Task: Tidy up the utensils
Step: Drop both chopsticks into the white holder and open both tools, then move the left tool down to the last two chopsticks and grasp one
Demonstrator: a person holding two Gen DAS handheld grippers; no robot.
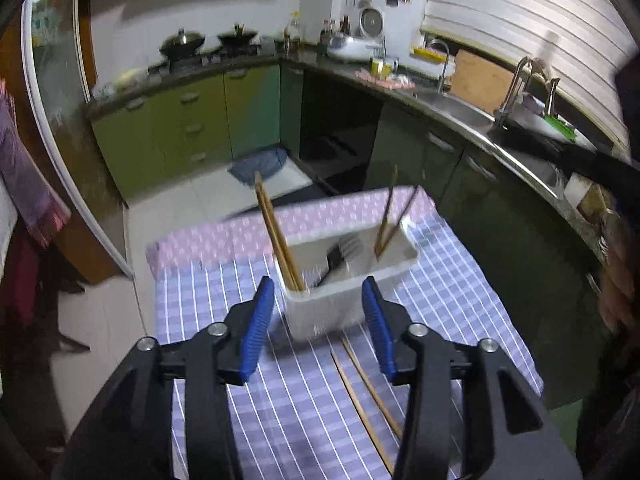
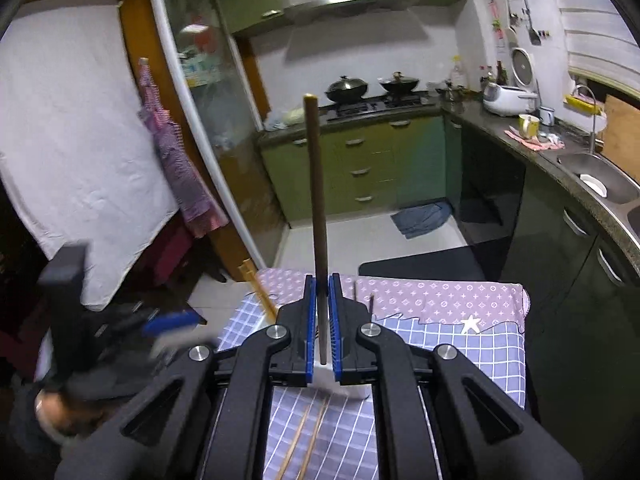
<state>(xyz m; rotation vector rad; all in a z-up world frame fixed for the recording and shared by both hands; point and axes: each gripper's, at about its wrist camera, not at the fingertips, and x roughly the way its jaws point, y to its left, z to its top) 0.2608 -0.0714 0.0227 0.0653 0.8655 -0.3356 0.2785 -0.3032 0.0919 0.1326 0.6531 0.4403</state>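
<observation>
Right claw (image 2: 322, 316) pinches a stiff, light chopstick (image 2: 316, 200) upright, gripped low; left claw (image 1: 318, 312) gapes empty, box (image 1: 348, 276) at twelve o'clock.

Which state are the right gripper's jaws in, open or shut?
Shut: the right gripper clamps a dark brown chopstick that stands upright between its blue pads.

Checked-cloth table (image 1: 460, 300) w/ white bin (image 1: 340, 304), two chopsticks (image 1: 368, 396) (loose).
</observation>
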